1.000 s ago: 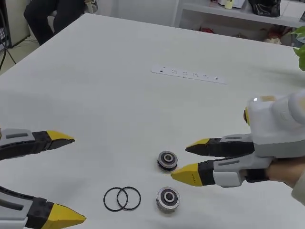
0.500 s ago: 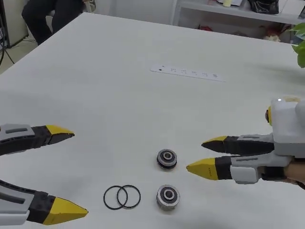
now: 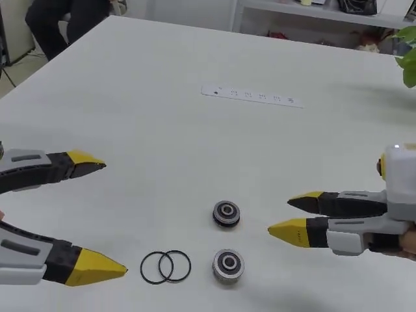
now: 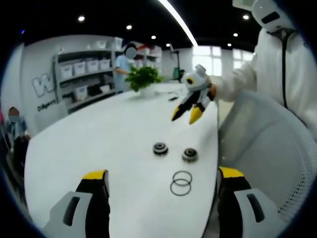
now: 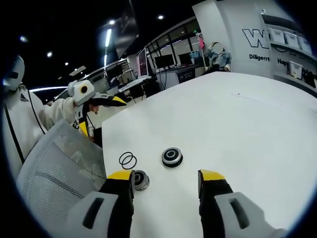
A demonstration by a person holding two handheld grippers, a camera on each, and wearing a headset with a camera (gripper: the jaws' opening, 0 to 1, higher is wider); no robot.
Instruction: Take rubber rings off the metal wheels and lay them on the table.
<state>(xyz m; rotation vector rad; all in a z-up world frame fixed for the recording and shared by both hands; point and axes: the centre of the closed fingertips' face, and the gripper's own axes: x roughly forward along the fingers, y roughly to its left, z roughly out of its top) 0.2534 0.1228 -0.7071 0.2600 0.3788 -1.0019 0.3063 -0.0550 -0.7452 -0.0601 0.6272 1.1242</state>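
2 round metal wheels; 2 black rubber rings overlapping, just left of nearer wheel. L gripper wide open, R gripper part-open, both empty.

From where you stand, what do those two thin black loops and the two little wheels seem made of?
The loops: thin, matte black, probably rubber. The far wheel and near wheel: shiny grey rims around dark centres, likely metal; centres too small to judge.

White worktop with small parts.
Two metal wheels lie close together, two overlapping rubber rings beside the nearer one, a white power strip well beyond.
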